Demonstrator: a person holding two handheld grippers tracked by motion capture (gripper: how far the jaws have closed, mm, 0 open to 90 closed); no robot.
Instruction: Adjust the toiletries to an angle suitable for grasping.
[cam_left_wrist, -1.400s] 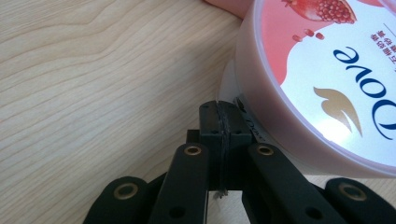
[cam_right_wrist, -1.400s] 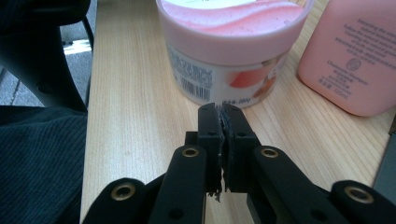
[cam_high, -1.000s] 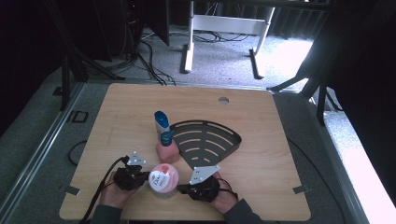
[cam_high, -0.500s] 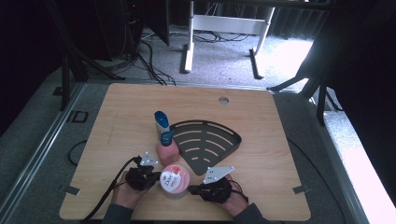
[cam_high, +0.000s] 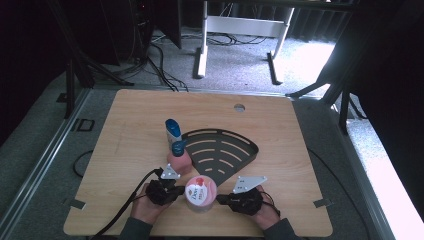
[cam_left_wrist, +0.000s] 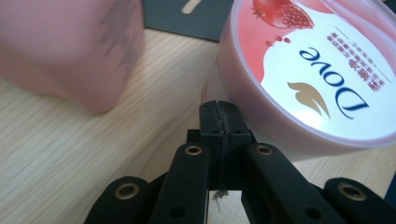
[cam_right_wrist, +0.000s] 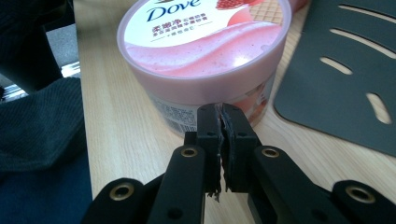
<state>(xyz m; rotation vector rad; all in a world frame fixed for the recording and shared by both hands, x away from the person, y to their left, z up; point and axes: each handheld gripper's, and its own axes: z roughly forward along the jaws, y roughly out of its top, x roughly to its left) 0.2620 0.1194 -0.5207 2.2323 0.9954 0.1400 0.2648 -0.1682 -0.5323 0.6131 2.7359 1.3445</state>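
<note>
Both grippers w/ jaws fully closed, nothing between them. Left gripper (cam_high: 172, 191) sits at left side of the round pink plastic Dove tub w/ white-and-pink printed lid (cam_high: 200, 193); right gripper (cam_high: 225, 201) at its right side. Closed tips of each point at the tub wall from opposite sides. In left gripper view the tips (cam_left_wrist: 220, 122) look to touch or nearly touch the wall under the lid rim of tub (cam_left_wrist: 303, 79). In right gripper view, tips (cam_right_wrist: 219, 123) right at the labelled wall of tub (cam_right_wrist: 205, 60); contact likely, can't confirm.

Tub stands upright near front edge of the light wooden table (cam_high: 125, 125), roughly mid-width. Just behind it: pink squat bottle w/ blue cap (cam_high: 179, 157), then a blue-and-white tube-type bottle (cam_high: 173, 130) farther back. Black fan-shaped slotted rack (cam_high: 222, 152) lies flat to right-rear of tub, near table centre, its point close to the tub.

Step in hand, as I read it: squeezing tub between two closed grippers, as a two-sided pinch, to push or shift it; not a jaw grasp. Tub looks too wide for either jaw pair.

Next move calls for: even pressure both sides, low on wall, below lid rim. Uneven push → tub may spin or slip out. Watch pink bottle close behind; rack edge to right.
</note>
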